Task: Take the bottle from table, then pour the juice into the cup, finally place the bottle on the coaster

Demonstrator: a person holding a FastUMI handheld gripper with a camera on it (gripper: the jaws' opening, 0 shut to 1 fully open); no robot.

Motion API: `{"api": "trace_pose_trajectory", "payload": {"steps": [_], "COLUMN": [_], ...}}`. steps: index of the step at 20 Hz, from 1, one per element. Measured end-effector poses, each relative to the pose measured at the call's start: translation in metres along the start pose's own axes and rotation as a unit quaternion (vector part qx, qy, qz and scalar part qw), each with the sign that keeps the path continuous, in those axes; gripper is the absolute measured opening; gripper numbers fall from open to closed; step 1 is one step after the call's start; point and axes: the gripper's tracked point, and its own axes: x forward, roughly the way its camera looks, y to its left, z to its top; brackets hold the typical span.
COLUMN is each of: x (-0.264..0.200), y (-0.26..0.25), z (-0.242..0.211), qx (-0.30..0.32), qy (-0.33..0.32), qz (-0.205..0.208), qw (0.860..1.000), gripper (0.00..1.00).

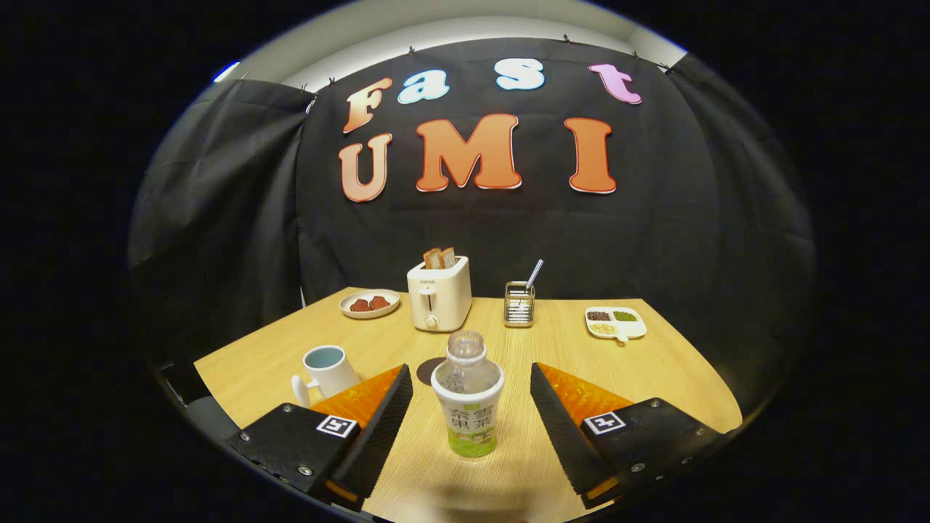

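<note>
Holding my jaws wide apart, I have the gripper (pixel 471 407) low over the tabletop (pixel 654 363), with the bottle (pixel 467 396) standing upright between the two fingers. Neither finger touches it: a strip of bare wood shows on each side, between the bottle and each ribbed pad. The left finger (pixel 378 428) and the right one (pixel 563 428) flank the bottle about evenly, so it sits near the middle of the gap.

The bottle is clear plastic, uncapped, its open neck facing up, and a label wraps the lower body with a green band at the base. How much juice it holds I cannot tell.

Just behind the bottle, partly hidden by it, a dark round coaster (pixel 429 370) lies flat on the wood. The cup (pixel 327 372), a white mug with a pale blue inside and its handle turned toward me, stands just beyond my left finger, close to that side's edge of the tabletop.

Further back, well apart from the bottle, a white toaster (pixel 439 294) holds two slices of bread upright in its slots. Beside it on the left is a small plate (pixel 370 303) with reddish food. To its right stands a metal wire holder (pixel 519 303) with a utensil handle leaning out, and further right a white divided dish (pixel 616 322) carries small heaps of dark, green and pale grains.
</note>
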Motion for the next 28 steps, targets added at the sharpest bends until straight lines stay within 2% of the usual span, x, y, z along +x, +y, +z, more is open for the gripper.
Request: {"api": "trace_pose_trajectory", "payload": {"steps": [4, 10, 12, 13, 14, 15, 16, 21, 25, 28], "x": [0.025, 0.058, 0.064, 0.064, 0.064, 0.067, 0.066, 0.067, 0.078, 0.085], "y": [0.006, 0.002, 0.002, 0.001, -0.002, -0.002, -0.002, 0.002, 0.011, 0.023], "z": [-0.040, -0.066, -0.071, -0.073, -0.073, -0.073, -0.073, -0.072, -0.039, -0.013], "qx": [0.000, 0.016, 0.012, 0.007, 0.003, 0.005, 0.006, 0.008, 0.003, -0.023], "qy": [0.035, 0.060, 0.064, 0.066, 0.065, 0.067, 0.070, 0.088, 0.066, 0.051], "qz": [0.005, -0.010, -0.014, -0.018, -0.021, -0.020, -0.018, 0.000, 0.022, 0.040], "qw": [0.999, 0.998, 0.998, 0.998, 0.998, 0.998, 0.997, 0.996, 0.998, 0.998], "gripper": [0.98, 0.97, 0.91, 0.83, 0.79, 0.70, 0.67, 0.58, 0.53, 0.53]}}
